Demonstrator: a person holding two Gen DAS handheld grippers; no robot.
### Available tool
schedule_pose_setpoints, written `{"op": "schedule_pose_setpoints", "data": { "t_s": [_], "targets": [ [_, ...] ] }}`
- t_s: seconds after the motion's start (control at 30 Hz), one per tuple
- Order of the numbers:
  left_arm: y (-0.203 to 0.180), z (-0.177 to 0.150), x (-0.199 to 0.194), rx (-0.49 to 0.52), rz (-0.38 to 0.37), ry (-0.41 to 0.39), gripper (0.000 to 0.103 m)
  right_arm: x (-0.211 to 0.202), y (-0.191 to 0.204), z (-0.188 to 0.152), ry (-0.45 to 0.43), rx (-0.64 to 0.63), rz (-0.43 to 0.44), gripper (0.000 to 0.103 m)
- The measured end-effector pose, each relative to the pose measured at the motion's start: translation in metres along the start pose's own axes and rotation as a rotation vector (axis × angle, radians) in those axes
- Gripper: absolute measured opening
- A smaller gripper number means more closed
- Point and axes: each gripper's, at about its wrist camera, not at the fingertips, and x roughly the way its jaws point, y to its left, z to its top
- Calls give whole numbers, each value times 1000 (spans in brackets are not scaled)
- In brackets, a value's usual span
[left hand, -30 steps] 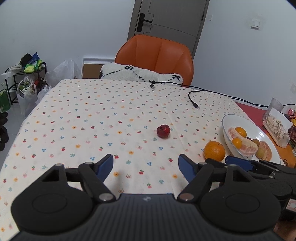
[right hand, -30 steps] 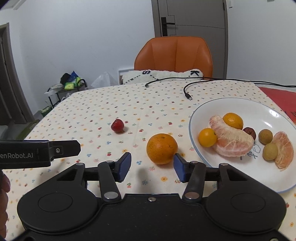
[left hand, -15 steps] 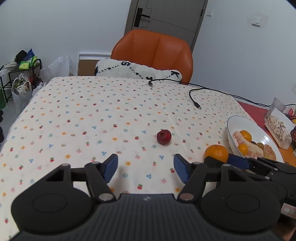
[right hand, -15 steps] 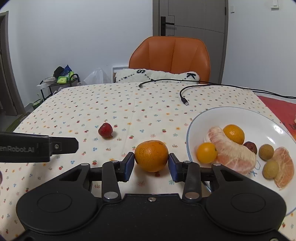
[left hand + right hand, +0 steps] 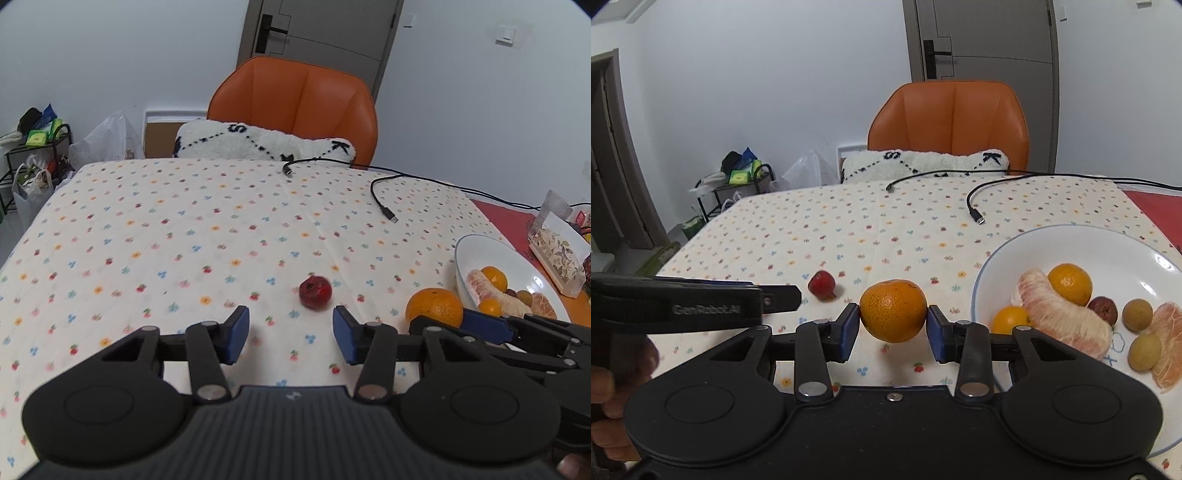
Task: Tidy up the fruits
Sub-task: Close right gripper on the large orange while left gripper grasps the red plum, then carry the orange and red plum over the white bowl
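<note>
Two loose fruits remain on the tablecloth. Left wrist view: left gripper [image 5: 291, 330] spread, now just short of the red fruit [image 5: 314, 291], closer than before; next, straddle and close. Right wrist view: right gripper [image 5: 892, 326] pinching the orange [image 5: 893, 310], lifted since earlier; plate [image 5: 1004, 251] beside it awaits.

A flower-print cloth covers the surface [image 5: 820, 229], carrying a small red fruit [image 5: 821, 284], a white plate [image 5: 1108, 243] and a black cable [image 5: 971, 206]
</note>
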Motion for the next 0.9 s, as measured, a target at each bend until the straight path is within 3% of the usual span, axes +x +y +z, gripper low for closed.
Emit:
{"op": "schedule_pose_setpoints", "data": {
  "t_s": [0.47, 0.6, 0.9],
  "targets": [
    [-16, 8, 36, 39, -4, 24, 40, -8, -23, 10, -29, 48, 22, 38],
    [-22, 9, 43, 60, 7, 21, 22, -13, -29, 11, -43, 61, 16, 38],
    [-36, 12, 24, 74, 3, -18, 22, -28, -36, 8, -57, 71, 14, 38]
  ]
}}
